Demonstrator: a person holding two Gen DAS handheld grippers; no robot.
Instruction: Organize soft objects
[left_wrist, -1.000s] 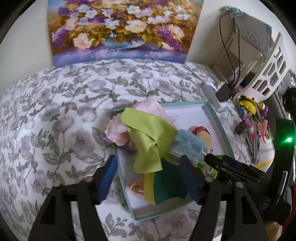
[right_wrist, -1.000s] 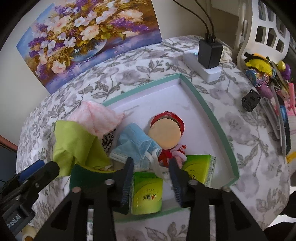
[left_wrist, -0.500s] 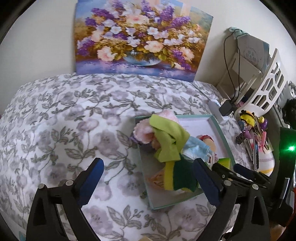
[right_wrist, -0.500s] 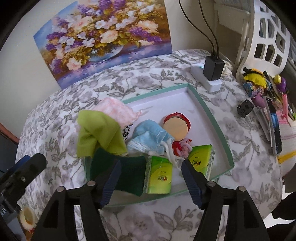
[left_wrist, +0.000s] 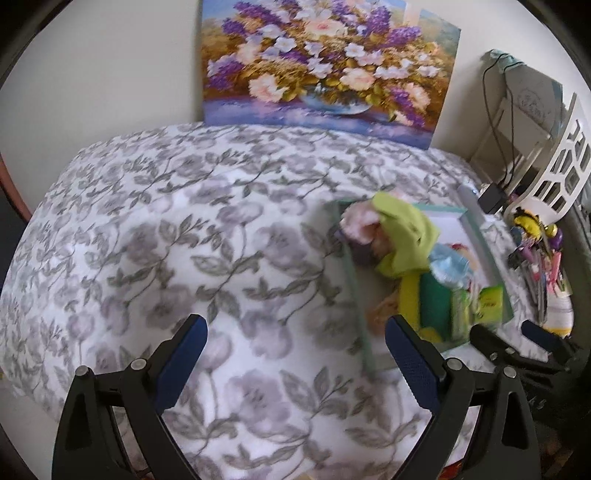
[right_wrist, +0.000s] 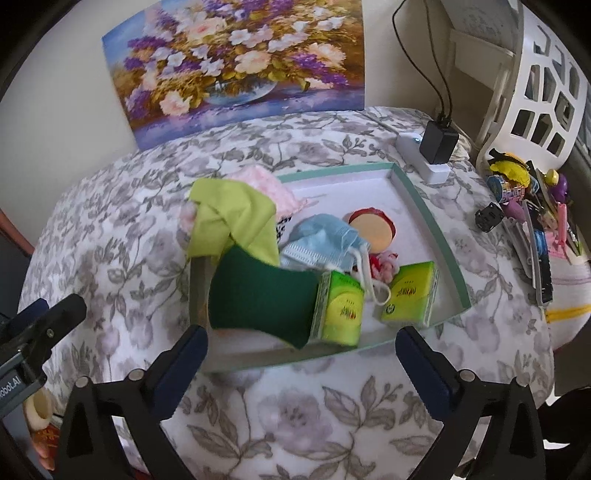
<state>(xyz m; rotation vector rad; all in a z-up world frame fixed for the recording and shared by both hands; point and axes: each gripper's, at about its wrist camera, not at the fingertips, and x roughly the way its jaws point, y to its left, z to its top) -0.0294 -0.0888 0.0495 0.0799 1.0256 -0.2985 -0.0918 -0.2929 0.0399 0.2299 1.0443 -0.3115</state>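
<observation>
A teal-rimmed tray (right_wrist: 430, 218) on the floral cloth holds the soft things: a lime cloth (right_wrist: 232, 218), a pink fluffy piece (right_wrist: 275, 188), a blue face mask (right_wrist: 325, 240), a dark green sponge (right_wrist: 258, 295), a small red-capped doll (right_wrist: 371, 230) and two green tissue packs (right_wrist: 338, 308). My right gripper (right_wrist: 301, 354) hangs just in front of the tray, its jaws opening wide with nothing between them. In the left wrist view the tray (left_wrist: 354, 288) lies to the right. My left gripper (left_wrist: 293, 341) is open over bare cloth, empty.
A flower painting (right_wrist: 236, 62) leans on the back wall. A white power strip with a black plug (right_wrist: 436, 146) sits behind the tray. Pens, clips and small toys (right_wrist: 532, 218) lie at the right beside a white chair (right_wrist: 543, 85). The floral cloth (left_wrist: 166, 240) stretches left.
Both grippers pulled back from the tray and opened wide. The right let go of a tissue pack, the left drew away from the sponge and cloths and swung left over the cloth.
</observation>
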